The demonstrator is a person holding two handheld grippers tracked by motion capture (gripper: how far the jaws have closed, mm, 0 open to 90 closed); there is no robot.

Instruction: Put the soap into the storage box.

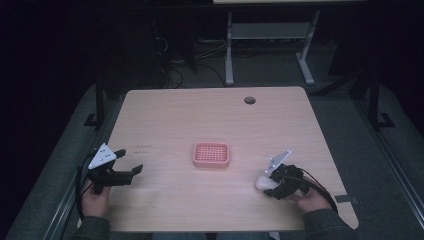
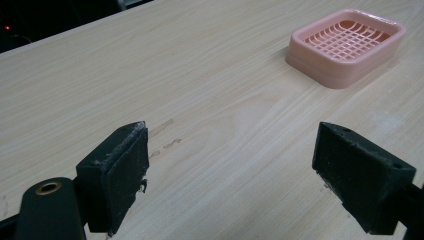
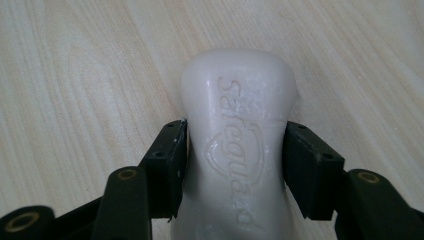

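Observation:
A white bar of soap with raised lettering lies between the jaws of my right gripper, which is shut on its narrow waist just above the wooden table. From above, the soap pokes out left of the right gripper near the table's front right. A pink slotted soap dish sits mid-table, also far right in the left gripper view, soap dish. My left gripper hovers open at the front left, left gripper with bare wood between its pads.
A round cable hole sits near the table's far edge. Behind the table stands a white desk frame on a dark floor with cables. A dark strip of tape marks the front right corner.

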